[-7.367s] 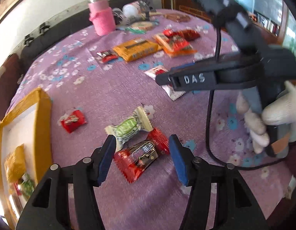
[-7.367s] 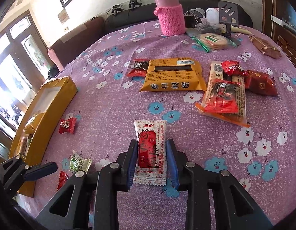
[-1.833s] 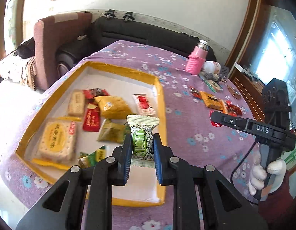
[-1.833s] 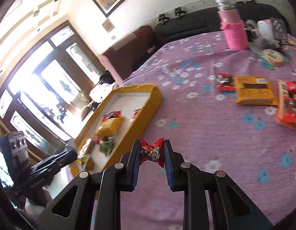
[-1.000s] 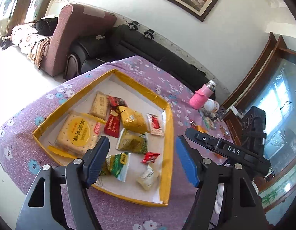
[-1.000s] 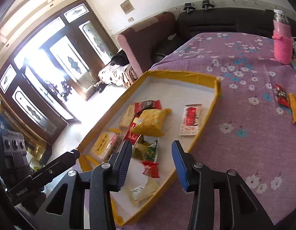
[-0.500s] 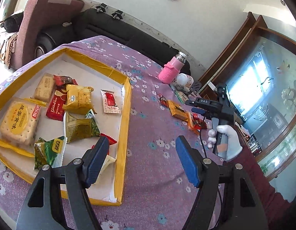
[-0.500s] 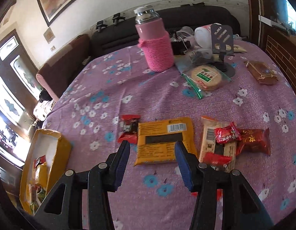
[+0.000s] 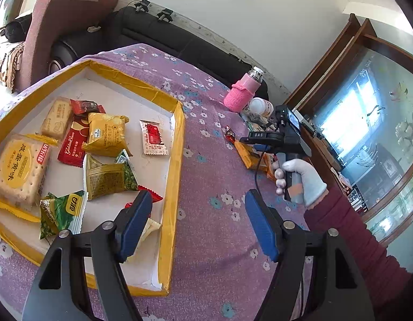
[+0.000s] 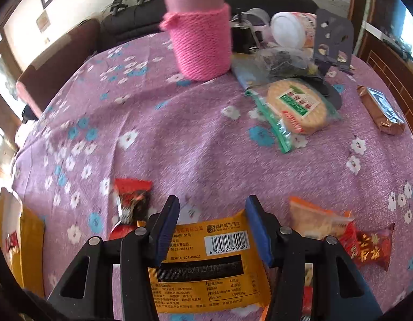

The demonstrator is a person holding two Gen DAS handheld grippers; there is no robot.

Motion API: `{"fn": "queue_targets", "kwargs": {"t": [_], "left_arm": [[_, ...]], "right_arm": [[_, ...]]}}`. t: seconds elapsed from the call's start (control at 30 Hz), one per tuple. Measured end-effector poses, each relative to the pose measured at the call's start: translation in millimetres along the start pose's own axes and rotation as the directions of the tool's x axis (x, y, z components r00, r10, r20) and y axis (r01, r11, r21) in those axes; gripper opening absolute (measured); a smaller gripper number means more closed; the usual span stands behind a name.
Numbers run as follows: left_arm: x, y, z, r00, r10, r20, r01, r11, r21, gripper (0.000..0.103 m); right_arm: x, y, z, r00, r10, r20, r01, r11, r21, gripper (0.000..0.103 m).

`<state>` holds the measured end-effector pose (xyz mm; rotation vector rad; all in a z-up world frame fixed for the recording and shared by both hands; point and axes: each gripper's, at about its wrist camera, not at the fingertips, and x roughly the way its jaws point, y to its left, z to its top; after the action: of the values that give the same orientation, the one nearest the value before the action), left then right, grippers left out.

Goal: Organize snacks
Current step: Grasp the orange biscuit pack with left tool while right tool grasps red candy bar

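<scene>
Orange snack packet (image 10: 206,262) under the right gripper (image 10: 211,227) — jaws just widening, parted, untouching; left gripper (image 9: 198,226) wide, empty

Two black plastic grippers, each with two fingers. Blue pads (image 9: 134,223) on the inside of the fingers. Round silver screws (image 9: 106,225) on top of the black arms. Triangle holes cut in the arms, low in both views. At the right of the left wrist view: the right gripper (image 9: 262,137), black, with white letters "DAS", a thin black cable (image 9: 256,179) hanging down, a white glove (image 9: 304,178) and a dark red sleeve (image 9: 348,232).
</scene>
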<state>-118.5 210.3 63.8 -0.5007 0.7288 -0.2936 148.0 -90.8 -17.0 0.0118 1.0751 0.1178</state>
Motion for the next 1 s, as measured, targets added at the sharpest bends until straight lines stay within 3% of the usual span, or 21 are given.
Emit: {"fn": "queue_targets", "kwargs": {"t": [0.13,0.23,0.3,0.37,0.47,0.63,0.8,0.9,1.0], "left_arm": [[1.8,-9.7,-2.7,1.0,-0.015,-0.013,0.015,1.0,0.019,0.072],[3.0,-19.9,-6.4,0.999,-0.025,-0.025,0.026,0.999,0.044,0.072],[5.6,-26.6,-9.6,0.999,-0.022,-0.043,0.025,0.998,0.061,0.072],[9.3,-34.2,-13.7,0.998,-0.026,-0.064,0.031,0.996,0.08,0.072],[15.3,-47.4,-19.8,0.995,-0.026,-0.093,0.037,0.993,0.113,0.071],[33.1,-64.8,-31.7,0.987,-0.008,-0.157,0.032,0.988,0.154,0.071],[50.8,-75.8,-39.1,0.975,0.053,-0.214,-0.009,0.979,0.202,0.071],[57.2,-83.5,-39.2,0.973,0.058,-0.225,-0.006,0.974,0.227,0.071],[66.0,-97.2,-39.9,0.971,0.076,-0.227,-0.009,0.958,0.286,0.071]], "right_arm": [[-22.3,49.1,-53.0,0.998,0.038,-0.044,-0.047,0.974,-0.223,0.054],[-49.4,66.0,-92.3,0.978,0.182,-0.101,-0.204,0.935,-0.29,0.052],[-75.5,51.9,-102.2,0.965,0.258,-0.05,-0.262,0.934,-0.244,0.049],[-99.9,19.4,-105.1,0.953,0.297,0.057,-0.288,0.949,-0.13,0.053],[-115.5,-37.2,-105.5,0.96,0.228,0.164,-0.233,0.972,0.01,0.06],[-100.1,-99.8,-98.2,0.976,0.1,0.194,-0.133,0.977,0.166,0.062],[-82.1,-109.8,-92.7,0.97,0.086,0.227,-0.138,0.965,0.225,0.062],[-82.4,-103.3,-88.8,0.954,0.012,0.3,-0.077,0.976,0.204,0.061],[-68.0,-89.5,-82.9,0.96,-0.041,0.278,-0.002,0.988,0.155,0.059]]}}
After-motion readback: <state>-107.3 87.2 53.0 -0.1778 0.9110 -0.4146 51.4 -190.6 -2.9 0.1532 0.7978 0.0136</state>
